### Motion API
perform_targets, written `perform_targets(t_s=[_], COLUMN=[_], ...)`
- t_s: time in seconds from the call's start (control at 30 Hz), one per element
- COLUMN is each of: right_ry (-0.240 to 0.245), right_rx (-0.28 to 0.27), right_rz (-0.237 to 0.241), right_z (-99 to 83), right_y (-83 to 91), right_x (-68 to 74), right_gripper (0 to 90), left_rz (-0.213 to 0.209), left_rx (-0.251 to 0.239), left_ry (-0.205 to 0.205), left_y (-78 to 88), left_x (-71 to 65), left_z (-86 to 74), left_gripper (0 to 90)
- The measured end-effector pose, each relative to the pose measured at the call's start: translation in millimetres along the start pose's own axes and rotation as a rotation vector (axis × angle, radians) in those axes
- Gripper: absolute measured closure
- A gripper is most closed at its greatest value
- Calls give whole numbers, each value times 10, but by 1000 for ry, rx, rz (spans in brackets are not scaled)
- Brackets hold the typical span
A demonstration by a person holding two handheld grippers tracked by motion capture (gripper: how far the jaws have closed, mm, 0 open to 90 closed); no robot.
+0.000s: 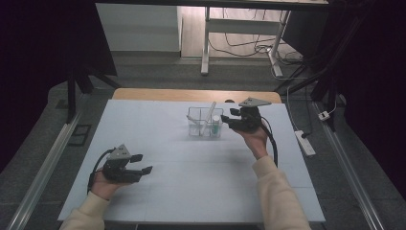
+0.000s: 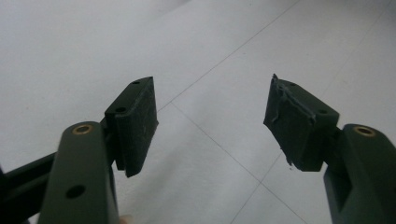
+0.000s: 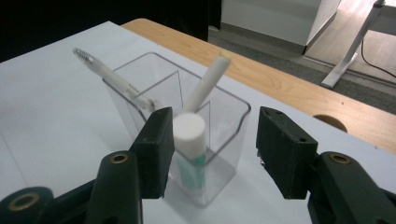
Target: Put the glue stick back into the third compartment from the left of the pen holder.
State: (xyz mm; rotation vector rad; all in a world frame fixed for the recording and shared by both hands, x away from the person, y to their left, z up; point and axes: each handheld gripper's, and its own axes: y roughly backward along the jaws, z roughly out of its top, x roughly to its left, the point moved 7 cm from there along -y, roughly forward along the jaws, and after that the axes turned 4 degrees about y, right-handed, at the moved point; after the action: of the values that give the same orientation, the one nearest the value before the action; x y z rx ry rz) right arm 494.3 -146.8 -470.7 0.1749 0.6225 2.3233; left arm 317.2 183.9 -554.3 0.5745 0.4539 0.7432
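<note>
A clear plastic pen holder (image 1: 205, 121) (image 3: 219, 140) stands on the white table past its middle. Inside it are a white-capped green tube (image 3: 190, 149) (image 1: 216, 123), a leaning white marker (image 3: 208, 83) and a slim white pen (image 3: 112, 77) tilted over the left rim. My right gripper (image 1: 229, 118) (image 3: 212, 140) hovers just right of the holder, open, its jaws on either side of the holder's near corner and empty. My left gripper (image 1: 142, 164) (image 2: 210, 123) rests low over the near left of the table, open, with bare table between its fingers.
The white board (image 1: 201, 191) covers a wooden table whose far edge (image 1: 196, 94) shows behind the holder. Metal rails (image 1: 43, 167) run along both sides. A power strip (image 1: 305, 142) and cables lie on the floor at right, and desk legs (image 1: 206, 43) stand beyond.
</note>
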Motion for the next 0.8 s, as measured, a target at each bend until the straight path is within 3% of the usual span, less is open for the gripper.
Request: perform_targets(t_s=[0.8], right_ry=[23], right_rx=[56], right_rz=[25], right_z=[-656], right_y=[575], right_x=[120], right_gripper=[432], left_rz=[10], left_rx=[11], left_ry=[1], left_y=[-23], left_x=[4], left_z=[-9], left_gripper=[333])
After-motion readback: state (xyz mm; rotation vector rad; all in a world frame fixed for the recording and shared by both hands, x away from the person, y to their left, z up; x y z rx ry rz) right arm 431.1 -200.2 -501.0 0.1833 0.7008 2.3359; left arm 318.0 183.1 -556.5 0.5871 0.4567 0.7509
